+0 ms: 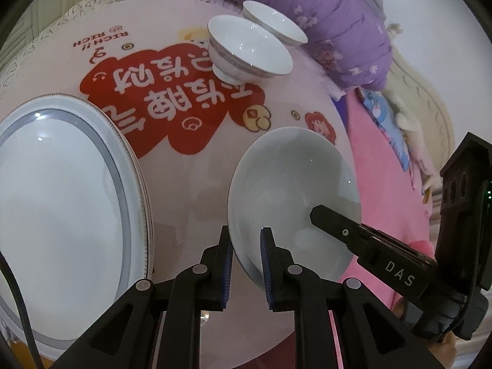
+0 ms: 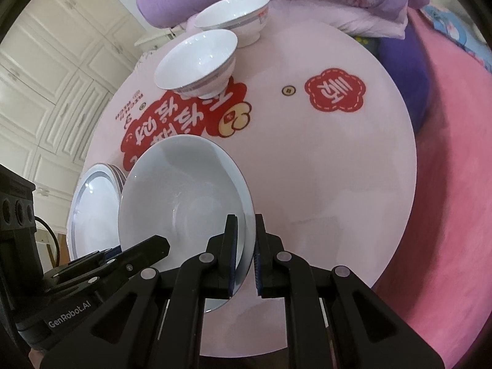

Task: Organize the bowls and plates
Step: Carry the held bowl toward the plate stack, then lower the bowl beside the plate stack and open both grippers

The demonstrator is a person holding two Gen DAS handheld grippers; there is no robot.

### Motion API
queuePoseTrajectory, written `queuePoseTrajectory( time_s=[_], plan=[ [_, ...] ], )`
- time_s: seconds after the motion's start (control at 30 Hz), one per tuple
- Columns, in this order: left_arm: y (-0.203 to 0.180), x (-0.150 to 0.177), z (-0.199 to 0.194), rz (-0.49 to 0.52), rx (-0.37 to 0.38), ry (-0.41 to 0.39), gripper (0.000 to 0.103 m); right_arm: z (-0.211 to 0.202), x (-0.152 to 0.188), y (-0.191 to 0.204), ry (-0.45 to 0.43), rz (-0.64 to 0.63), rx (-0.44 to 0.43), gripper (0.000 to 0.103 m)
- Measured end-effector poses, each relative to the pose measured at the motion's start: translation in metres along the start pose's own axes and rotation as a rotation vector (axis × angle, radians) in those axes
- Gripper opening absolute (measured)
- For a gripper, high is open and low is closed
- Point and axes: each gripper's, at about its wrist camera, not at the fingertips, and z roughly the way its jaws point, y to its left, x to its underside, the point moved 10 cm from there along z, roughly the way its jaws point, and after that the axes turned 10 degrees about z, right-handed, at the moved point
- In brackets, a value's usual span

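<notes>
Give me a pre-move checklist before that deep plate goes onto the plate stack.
1. Left tongs clamped on the deep plate rim: ok.
2. Right tongs clamped on the opposite rim: ok.
3. Deep plate empty: ok.
4. Plate stack top bare: ok.
5. Two bowls apart from plate and stack: ok.
6. Deep plate lifted clear of the table: cannot tell.

A round pink table [image 2: 338,169] carries the dishes; its top is printed with a large red patch of white characters [image 2: 172,123] near the middle and a small red flower badge [image 2: 335,93] toward the right edge. Two white footed bowls [image 2: 196,61] [image 2: 233,18] stand close together at the far edge. A stack of grey-banded white plates [image 1: 61,196] rests at the left edge — the top one bare.
</notes>
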Motion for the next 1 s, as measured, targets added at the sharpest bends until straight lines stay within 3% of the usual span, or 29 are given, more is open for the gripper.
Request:
queuePoseTrajectory(
  time_s=[0.63,0.73,0.8,0.87,0.93,1.0],
  plan=[
    [0.003,0.001,0.014,-0.016,-0.004,0.024,0.014,0.012,0.002,-0.006,0.035,0.018,-0.008,0.012],
    [0.005,-0.001,0.011,-0.008,-0.023,0.015,0.022,0.009,0.000,-0.006,0.026,0.021,-0.013,0.013],
    [0.007,-0.001,0.008,-0.009,-0.030,0.011,0.035,0.007,-0.002,-0.006,0.016,0.023,-0.023,0.023],
    [0.009,-0.004,0.004,-0.010,-0.032,-0.003,0.059,0.002,-0.005,-0.006,0.001,0.025,-0.028,0.037],
    [0.008,-0.006,-0.001,-0.019,0.000,-0.018,0.071,-0.002,-0.009,-0.005,-0.019,0.024,-0.033,0.063],
    [0.008,-0.012,-0.007,-0.023,0.016,-0.037,0.078,-0.008,-0.015,-0.005,-0.048,0.031,-0.034,0.079]
  ],
)
